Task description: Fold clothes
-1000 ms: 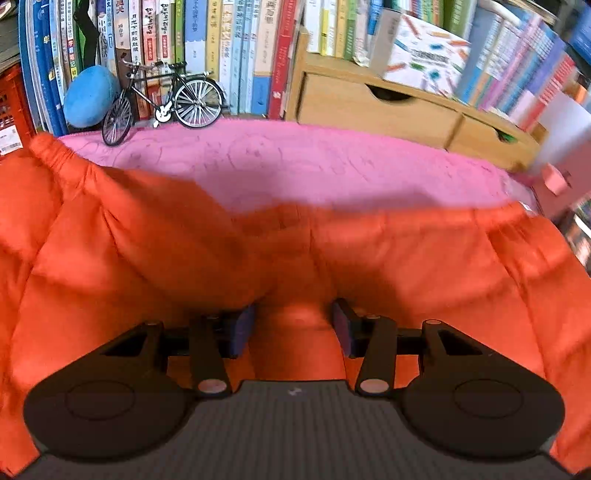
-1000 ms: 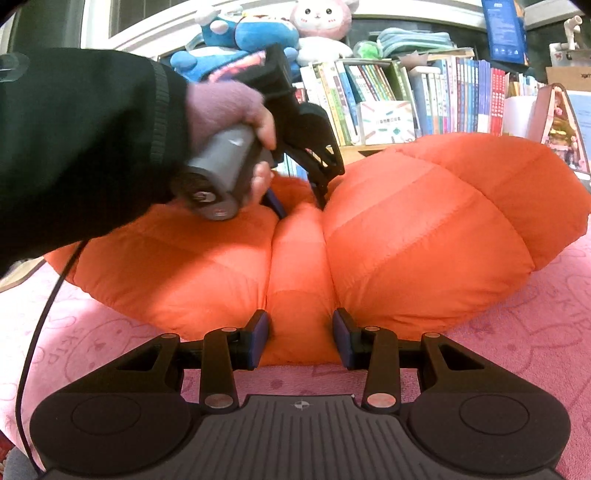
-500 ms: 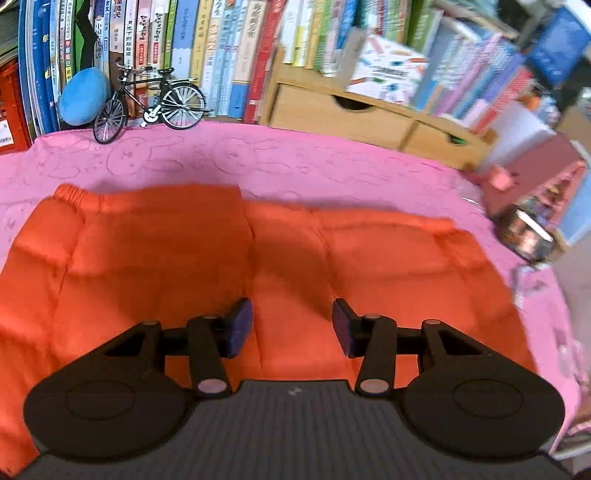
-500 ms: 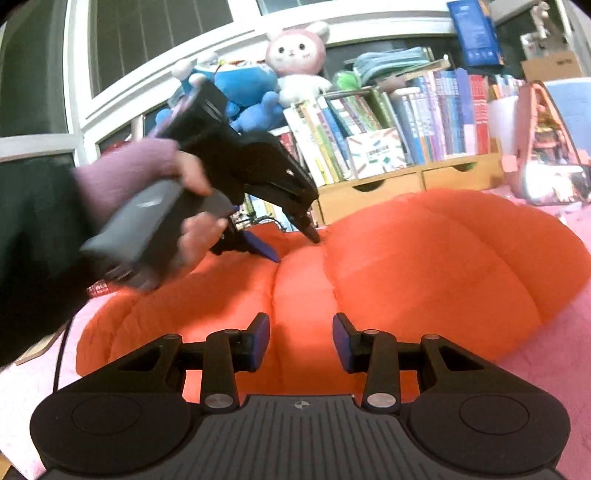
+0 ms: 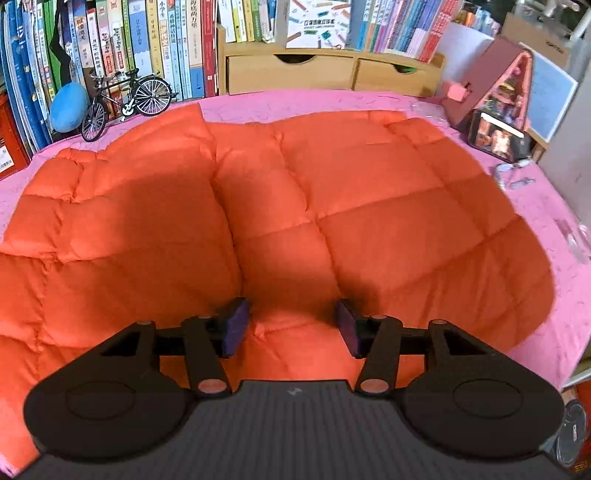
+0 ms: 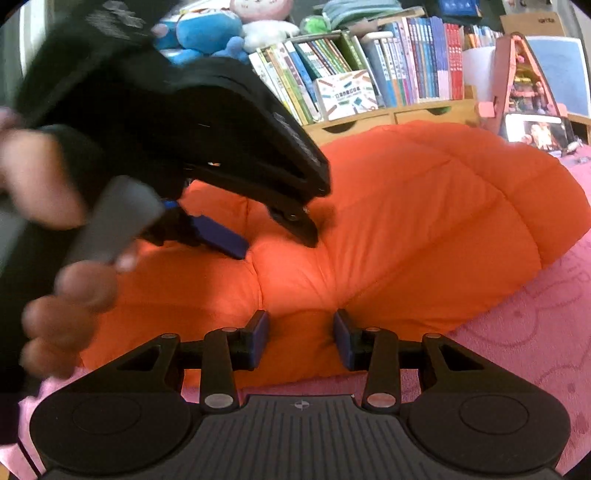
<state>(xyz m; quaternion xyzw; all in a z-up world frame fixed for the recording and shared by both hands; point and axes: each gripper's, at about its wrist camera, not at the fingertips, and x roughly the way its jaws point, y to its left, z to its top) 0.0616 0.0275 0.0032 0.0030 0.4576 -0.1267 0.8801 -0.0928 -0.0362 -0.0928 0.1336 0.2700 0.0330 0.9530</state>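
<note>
Orange quilted down garment [image 5: 369, 206] lies spread on the pink cloth [image 5: 303, 105] covering the table, puffy, w/ a deep seam down the middle. It fills most of both views.

Left gripper [image 5: 291, 326]: jaws opening, pads apart, w/ a ridge of orange fabric between them; pads don't look pressed on it. In the right wrist view it's blurred, held in a hand [image 6: 40, 177], fingertips low over the garment's centre seam.

Right gripper [image 6: 300, 339]: jaws part spread at the garment's near edge, orange fabric bulging between the pads; can't tell if they actually pinch it.

Containers: wooden drawer unit [image 5: 325, 74] at the table's back edge, two drawers, both closed, contents hidden. Books [image 5: 399, 26] stand on top of it, more books [image 5: 122, 40] packed upright to its left. Model bicycle [image 5: 125, 101] and a blue ball-like thing [image 5: 68, 107] stand in front of those. Pink house-shaped box [image 5: 495, 92] sits at the table's right, small figures inside, too small to make out. Plush toys [image 6: 221, 26] sit on top of the books.
</note>
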